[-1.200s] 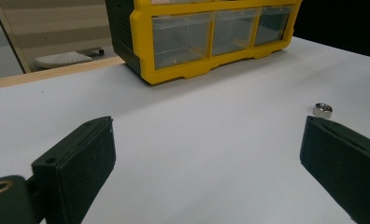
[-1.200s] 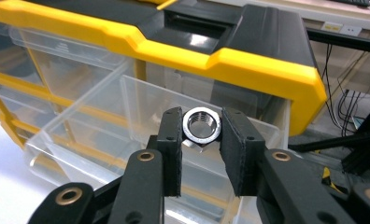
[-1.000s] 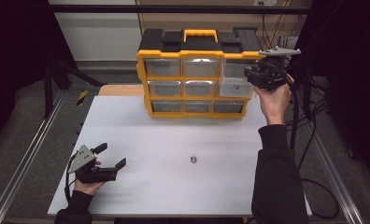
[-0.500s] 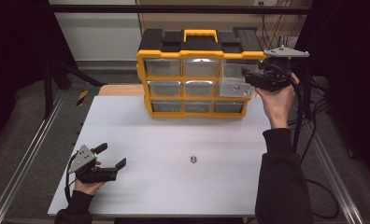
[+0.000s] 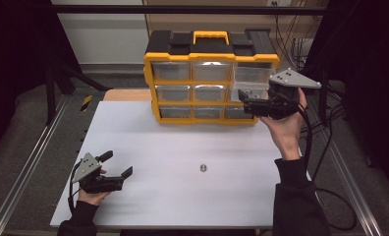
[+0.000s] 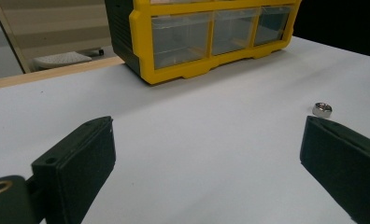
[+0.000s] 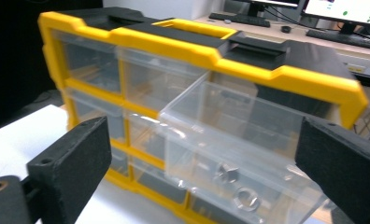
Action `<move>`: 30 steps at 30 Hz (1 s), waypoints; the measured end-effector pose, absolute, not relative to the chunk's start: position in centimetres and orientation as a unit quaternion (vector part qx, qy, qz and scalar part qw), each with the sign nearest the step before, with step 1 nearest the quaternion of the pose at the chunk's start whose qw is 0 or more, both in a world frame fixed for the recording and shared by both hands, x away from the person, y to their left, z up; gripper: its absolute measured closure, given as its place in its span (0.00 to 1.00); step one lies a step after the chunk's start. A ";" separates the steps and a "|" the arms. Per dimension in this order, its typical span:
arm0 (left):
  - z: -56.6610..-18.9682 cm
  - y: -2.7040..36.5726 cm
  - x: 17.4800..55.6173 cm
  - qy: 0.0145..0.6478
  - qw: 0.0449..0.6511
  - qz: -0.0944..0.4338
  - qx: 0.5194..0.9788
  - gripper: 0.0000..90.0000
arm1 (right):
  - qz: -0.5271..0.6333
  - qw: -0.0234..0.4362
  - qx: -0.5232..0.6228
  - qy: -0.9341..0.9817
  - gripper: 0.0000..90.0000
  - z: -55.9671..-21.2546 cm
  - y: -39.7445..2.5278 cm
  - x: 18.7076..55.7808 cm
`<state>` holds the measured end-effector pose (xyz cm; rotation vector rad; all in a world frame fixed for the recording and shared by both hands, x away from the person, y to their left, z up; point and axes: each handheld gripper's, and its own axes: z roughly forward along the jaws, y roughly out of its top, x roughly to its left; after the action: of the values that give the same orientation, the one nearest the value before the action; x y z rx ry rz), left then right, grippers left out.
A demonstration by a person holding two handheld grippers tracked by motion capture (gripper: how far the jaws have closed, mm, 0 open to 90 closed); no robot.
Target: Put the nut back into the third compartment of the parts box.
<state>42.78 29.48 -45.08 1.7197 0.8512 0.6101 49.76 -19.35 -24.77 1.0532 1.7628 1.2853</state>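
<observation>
A yellow and black drawer organizer (image 5: 202, 61) stands at the back of the white table (image 5: 182, 142). One clear drawer (image 7: 239, 140) in its right column is pulled partway out, with a nut (image 7: 246, 198) and another small metal part (image 7: 225, 172) inside. My right gripper (image 5: 245, 102) hovers open just in front of that drawer, holding nothing; in the right gripper view its jaws (image 7: 204, 135) stand wide on either side of it. My left gripper (image 5: 118, 163) rests open at the near left of the table. A loose nut (image 5: 203, 168) lies to its right, also the nut (image 6: 322, 109) by one jaw.
The other drawers (image 5: 209, 71) of the organizer are shut. Metal rails (image 5: 30, 162) run along both sides of the table. Cables (image 5: 325, 162) trail off the right edge. A desk with keyboards (image 7: 342, 37) is behind the organizer.
My right gripper has come down and back a little from the organizer's upper right corner to the level of the middle drawers. The left gripper and the loose nut have stayed put.
</observation>
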 end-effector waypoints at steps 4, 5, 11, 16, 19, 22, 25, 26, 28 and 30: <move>-45.1 29.4 42.8 0.358 0.535 0.255 0.722 0.04 | 0.502 0.349 0.405 0.679 0.02 -25.7 -19.1 49.0; -45.1 29.4 42.8 0.358 0.535 0.256 0.721 0.04 | 0.503 0.348 0.405 0.679 0.02 -26.0 -19.0 48.7; -45.1 29.4 42.8 0.358 0.534 0.256 0.722 0.04 | 0.509 0.334 0.403 0.683 0.01 -28.1 -18.6 47.5; -45.1 29.4 42.8 0.357 0.534 0.257 0.722 0.04 | 0.515 0.318 0.396 0.690 0.01 -29.8 -18.1 46.6; -45.0 29.4 42.8 0.357 0.534 0.257 0.722 0.04 | 0.515 0.315 0.395 0.692 0.01 -30.5 -17.8 46.3; -45.0 29.4 42.7 0.356 0.534 0.258 0.722 0.04 | 0.510 0.303 0.393 0.702 0.01 -32.0 -16.9 46.0; -45.0 29.4 42.7 0.356 0.535 0.258 0.722 0.04 | 0.505 0.297 0.392 0.710 0.01 -32.9 -16.5 45.9; -45.0 29.4 42.7 0.356 0.535 0.258 0.722 0.04 | 0.501 0.294 0.393 0.713 0.01 -33.4 -16.2 45.9; -45.0 29.4 42.7 0.356 0.535 0.258 0.722 0.04 | 0.495 0.287 0.394 0.720 0.01 -34.3 -15.7 45.8; -45.0 29.4 42.7 0.356 0.535 0.258 0.722 0.04 | 0.490 0.279 0.394 0.726 0.01 -35.1 -15.3 45.8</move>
<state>42.72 29.42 -45.02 1.7191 0.8490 0.6142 45.82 -15.32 -35.13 1.0561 1.9483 1.3137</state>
